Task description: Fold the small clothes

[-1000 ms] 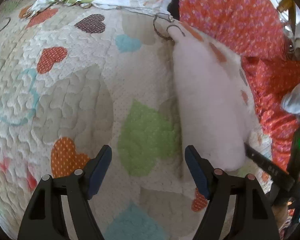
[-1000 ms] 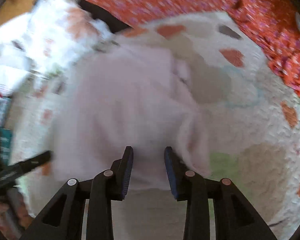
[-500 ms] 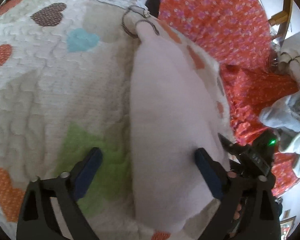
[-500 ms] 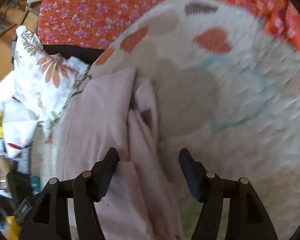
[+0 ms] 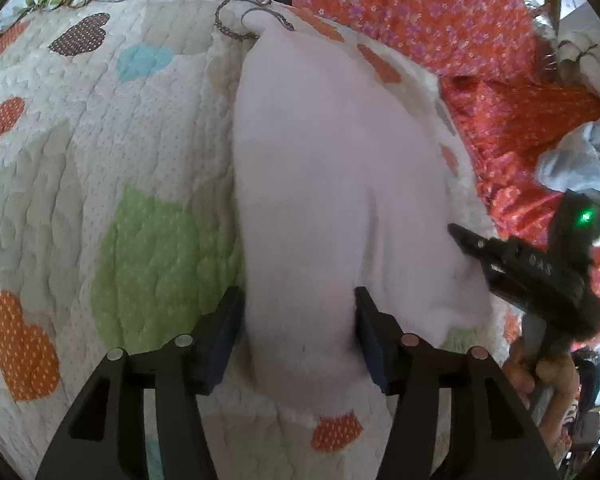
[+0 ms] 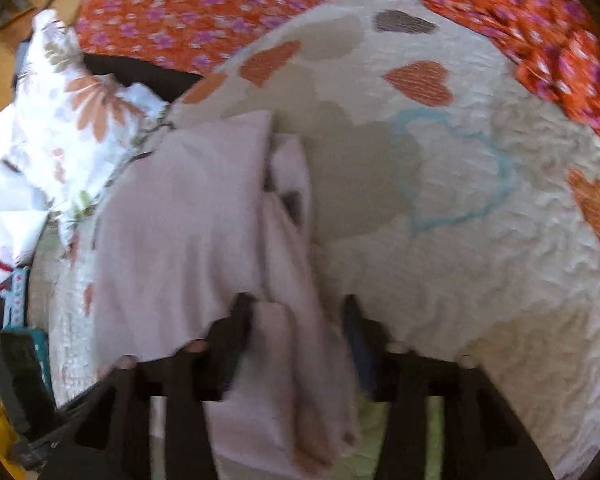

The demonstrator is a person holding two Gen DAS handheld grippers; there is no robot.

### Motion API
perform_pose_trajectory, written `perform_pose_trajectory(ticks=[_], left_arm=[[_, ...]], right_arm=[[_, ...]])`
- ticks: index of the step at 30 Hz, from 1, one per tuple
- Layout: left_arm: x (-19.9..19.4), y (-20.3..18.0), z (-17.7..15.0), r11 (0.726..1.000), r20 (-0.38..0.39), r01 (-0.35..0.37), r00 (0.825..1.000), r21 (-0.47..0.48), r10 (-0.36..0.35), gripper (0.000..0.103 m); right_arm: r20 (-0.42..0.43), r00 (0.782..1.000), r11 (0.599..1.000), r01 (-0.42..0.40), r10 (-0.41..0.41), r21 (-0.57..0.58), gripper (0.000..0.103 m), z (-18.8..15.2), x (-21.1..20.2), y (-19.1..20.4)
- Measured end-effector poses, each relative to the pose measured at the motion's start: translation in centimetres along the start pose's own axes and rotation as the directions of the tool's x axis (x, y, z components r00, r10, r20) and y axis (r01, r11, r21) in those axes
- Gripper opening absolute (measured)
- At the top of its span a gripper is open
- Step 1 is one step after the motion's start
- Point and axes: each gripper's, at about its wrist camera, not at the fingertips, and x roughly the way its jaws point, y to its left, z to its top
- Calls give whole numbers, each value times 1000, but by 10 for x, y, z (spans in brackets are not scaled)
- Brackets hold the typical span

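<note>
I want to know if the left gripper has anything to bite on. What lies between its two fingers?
In the left wrist view, the near end of the pale pink garment fills the gap in the left gripper; the jaws stand open.

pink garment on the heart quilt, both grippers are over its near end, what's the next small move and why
Probably close both grippers on the cloth. The left gripper and right gripper each stand open, straddling the near end of the pink garment, which lies lengthwise on the quilt; neither has pinched it yet, so nothing can be lifted or folded.

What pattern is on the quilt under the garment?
Multicoloured hearts on a cream quilt; clearest in the left wrist view.
</note>
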Motion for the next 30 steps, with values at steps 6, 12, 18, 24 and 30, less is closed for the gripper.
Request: perform_pose_trajectory(ticks=[6, 12, 18, 24, 30], left_arm=[[-13, 7, -16, 999, 0, -14, 1000, 34, 14, 69], [-30, 19, -30, 1000, 2, 6, 1000, 21, -6, 71], [-86, 15, -43, 987, 222, -136, 968, 87, 113, 71], [-144, 5, -57, 922, 514, -386, 796, 26, 319, 84], [-194, -22, -84, 803, 791, -591, 452, -81, 413, 103]], right_arm=[[86, 996, 998, 36, -40, 47, 60, 1, -26, -10], [216, 976, 996, -12, 31, -88, 60, -10, -58, 28], [128, 990, 972, -23, 54, -234, 60, -32, -35, 76], [23, 988, 920, 149, -151, -362, 61, -52, 8, 94], [34, 983, 914, 179, -179, -365, 64, -59, 4, 95]])
